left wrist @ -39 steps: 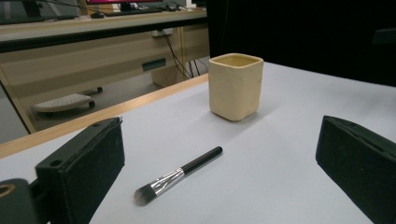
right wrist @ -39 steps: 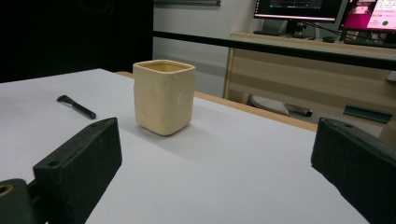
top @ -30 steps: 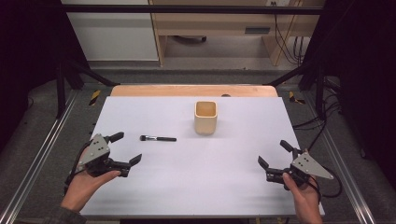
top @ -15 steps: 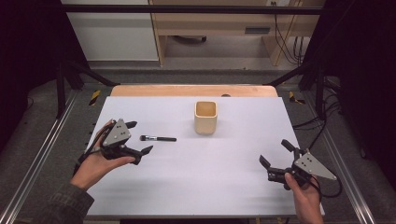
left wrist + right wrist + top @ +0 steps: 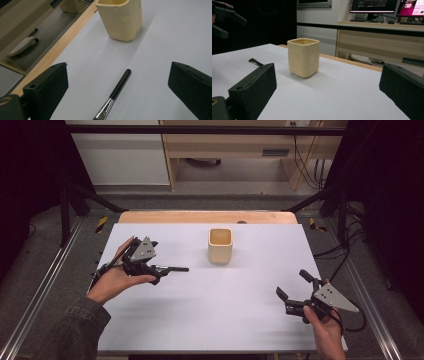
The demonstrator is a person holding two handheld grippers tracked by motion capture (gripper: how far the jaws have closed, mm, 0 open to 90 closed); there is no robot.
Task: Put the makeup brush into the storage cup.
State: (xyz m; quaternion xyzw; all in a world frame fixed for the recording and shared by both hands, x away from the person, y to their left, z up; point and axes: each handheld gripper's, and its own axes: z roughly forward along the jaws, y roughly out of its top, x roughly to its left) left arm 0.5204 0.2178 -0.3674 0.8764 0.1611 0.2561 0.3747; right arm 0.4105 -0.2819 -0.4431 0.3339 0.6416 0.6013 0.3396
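Observation:
A black-handled brush [image 5: 172, 269] with a silver ferrule lies on the white table [image 5: 240, 320], left of a cream square cup [image 5: 220, 245]. My left gripper [image 5: 156, 262] hovers open over the brush's ferrule end. In the left gripper view the brush [image 5: 117, 92] lies between the wide-apart jaws, handle tip pointing toward the cup [image 5: 120, 18]. My right gripper [image 5: 295, 287] stands open near the table's front right, nothing between its jaws. In the right gripper view the cup [image 5: 303, 57] stands upright ahead and the brush handle [image 5: 255, 62] shows at the left.
A wooden strip [image 5: 205, 217] runs along the table's far edge. Beyond it are a wooden desk [image 5: 225, 150] and cables on the floor. Metal rails [image 5: 45, 285] flank the table. Monitors [image 5: 384, 6] stand behind in the right gripper view.
My left gripper has travelled right and forward from the table's left front to above the brush. The right gripper has barely moved.

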